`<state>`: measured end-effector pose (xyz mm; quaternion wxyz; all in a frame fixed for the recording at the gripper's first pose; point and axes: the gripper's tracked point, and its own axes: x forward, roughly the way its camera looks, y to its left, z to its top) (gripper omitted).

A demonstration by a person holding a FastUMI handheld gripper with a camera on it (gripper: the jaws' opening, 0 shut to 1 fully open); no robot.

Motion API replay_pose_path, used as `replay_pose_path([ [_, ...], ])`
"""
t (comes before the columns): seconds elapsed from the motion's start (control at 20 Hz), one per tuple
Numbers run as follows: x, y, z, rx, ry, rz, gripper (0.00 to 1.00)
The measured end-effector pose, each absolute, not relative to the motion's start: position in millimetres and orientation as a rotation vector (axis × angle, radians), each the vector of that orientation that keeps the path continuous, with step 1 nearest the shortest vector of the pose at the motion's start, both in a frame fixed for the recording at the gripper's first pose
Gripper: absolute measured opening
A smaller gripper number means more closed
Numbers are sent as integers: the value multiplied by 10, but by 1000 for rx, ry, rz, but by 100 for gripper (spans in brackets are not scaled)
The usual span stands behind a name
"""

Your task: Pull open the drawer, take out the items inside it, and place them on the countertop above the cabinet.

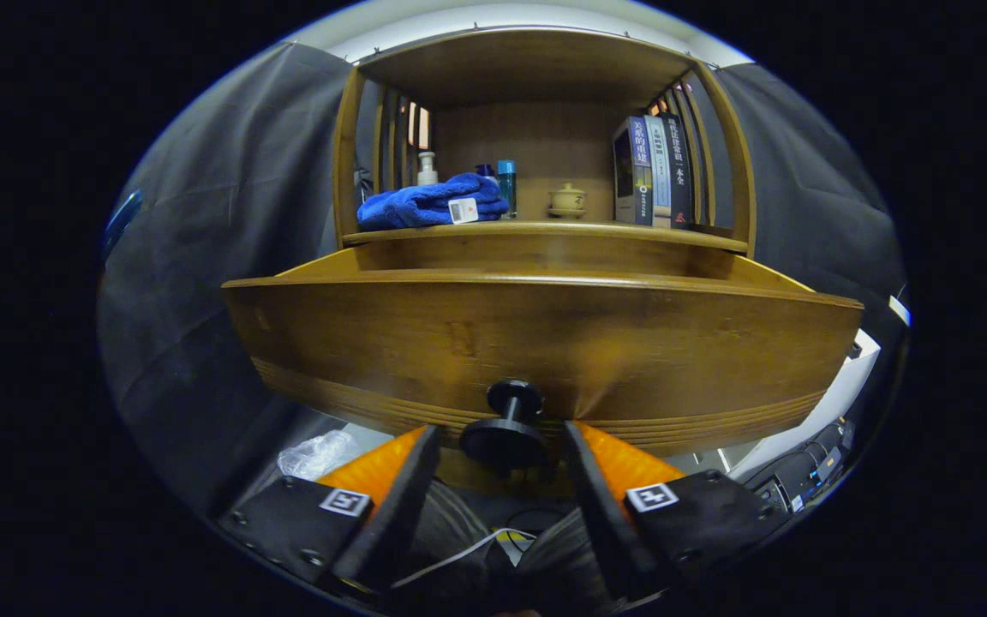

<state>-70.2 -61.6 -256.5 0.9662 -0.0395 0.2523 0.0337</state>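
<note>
One wooden drawer (pixel 545 343) with a wide, curved brown front stands pulled out of a wooden cabinet (pixel 545 68), and its front panel spreads broadly just ahead of the tongs (pixel 502 454). The tongs sit low and close to the drawer front, with the two fingers (pixel 408 480) parted on either side of a round black knob (pixel 506 428) that juts from the middle of the panel. The knob lies between the fingers, with a small gap visible on each side, so the tongs are partly open and grip nothing. From this low angle the inside of the drawer is hidden behind its front, so its contents cannot be told. Above and behind the drawer, the flat wooden tabotop of the cabinet, the tabletop (pixel 545 230), carries several things under a slatted wooden canopy. At the left end lies a folded blue towel (pixel 429 206) with a small white tag. Behind it stand a white pump bottle (pixel 427 168) and a slim teal bottle (pixel 506 184). Near the middle sits a small pale lidded cup (pixel 567 200). At the right end a row of upright books (pixel 655 171) stands against the slats. Below the drawer, to the left of the fingers, lies a crumpled clear plastic bag (pixel 318 452).
</note>
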Motion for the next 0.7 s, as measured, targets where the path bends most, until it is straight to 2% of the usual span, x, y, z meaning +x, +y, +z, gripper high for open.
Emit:
replay_pose_path([
  [0.15,-723,-606,-2411,-79,477,77,88],
  [0.3,-663,-603,-1937,-27,366,75,100],
  [0.45,-389,-616,-1243,32,225,80,99],
  [0.6,-7,-730,-801,-21,210,37,97],
  [0.7,249,-632,-652,-5,234,65,98],
])
